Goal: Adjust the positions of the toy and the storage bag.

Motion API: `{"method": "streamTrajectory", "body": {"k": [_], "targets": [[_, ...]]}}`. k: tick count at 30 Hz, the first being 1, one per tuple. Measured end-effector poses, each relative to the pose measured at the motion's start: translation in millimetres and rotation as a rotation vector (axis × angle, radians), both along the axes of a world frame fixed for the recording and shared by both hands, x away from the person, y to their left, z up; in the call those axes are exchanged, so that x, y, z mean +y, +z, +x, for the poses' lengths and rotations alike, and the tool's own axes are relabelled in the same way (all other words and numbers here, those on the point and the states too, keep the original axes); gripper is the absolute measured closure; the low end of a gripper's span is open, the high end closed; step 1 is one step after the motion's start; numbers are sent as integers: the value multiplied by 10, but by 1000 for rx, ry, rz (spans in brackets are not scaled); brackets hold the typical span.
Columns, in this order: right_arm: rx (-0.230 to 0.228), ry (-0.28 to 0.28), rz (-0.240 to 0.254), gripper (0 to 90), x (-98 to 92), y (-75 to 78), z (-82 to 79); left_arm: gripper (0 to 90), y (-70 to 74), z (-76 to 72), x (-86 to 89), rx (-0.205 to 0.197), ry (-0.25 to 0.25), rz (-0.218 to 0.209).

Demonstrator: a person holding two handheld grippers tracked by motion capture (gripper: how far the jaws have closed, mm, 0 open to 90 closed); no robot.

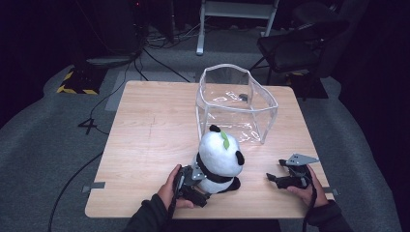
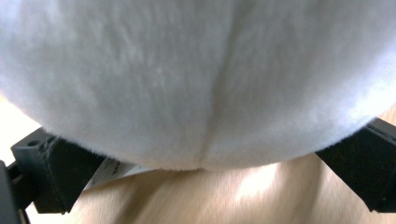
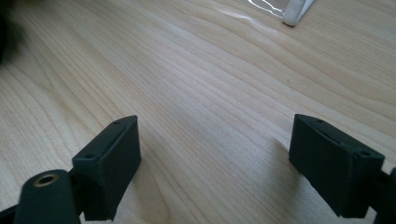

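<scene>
A: Left gripper (image 1: 193, 182) first. Its jaws are spread wide, one on each side of the plush panda (image 1: 220, 162), the white fur bulging between them in the left gripper view. Whether the pads press in yet, I cannot tell; fur reaches both, but I see no squeeze.

B: Where does the panda sit against it?

A: Directly ahead of the jaws, upright on the table (image 1: 145, 140), its back toward the gripper. A label (image 2: 108, 170) pokes out under the body beside one jaw. I judge the low approach aims at the widest, softest part, so the grip will not slip.

B: Right gripper?

A: Right gripper (image 1: 276, 177) rests low over the wood, jaws spread, nothing between them, off to the panda's side and apart from it. Probably parked as a spare hand.

B: Beyond that?

A: A clear bin (image 1: 235, 104) stands just past the panda, farther from both grippers, open at the top. Likely the destination, placed within a short lift forward.
</scene>
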State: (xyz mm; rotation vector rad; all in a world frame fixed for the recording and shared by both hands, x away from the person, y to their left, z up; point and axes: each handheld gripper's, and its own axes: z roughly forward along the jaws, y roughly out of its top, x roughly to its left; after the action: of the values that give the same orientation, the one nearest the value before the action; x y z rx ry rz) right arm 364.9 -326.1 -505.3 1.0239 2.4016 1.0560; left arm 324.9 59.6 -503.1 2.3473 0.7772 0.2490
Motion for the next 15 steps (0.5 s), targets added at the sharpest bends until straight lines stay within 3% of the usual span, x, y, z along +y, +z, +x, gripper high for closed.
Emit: {"method": "streamTrajectory", "body": {"k": [15], "targets": [[4, 3, 4, 167, -13, 2, 1, 0, -5, 212, -405, -5, 16, -6]]}}
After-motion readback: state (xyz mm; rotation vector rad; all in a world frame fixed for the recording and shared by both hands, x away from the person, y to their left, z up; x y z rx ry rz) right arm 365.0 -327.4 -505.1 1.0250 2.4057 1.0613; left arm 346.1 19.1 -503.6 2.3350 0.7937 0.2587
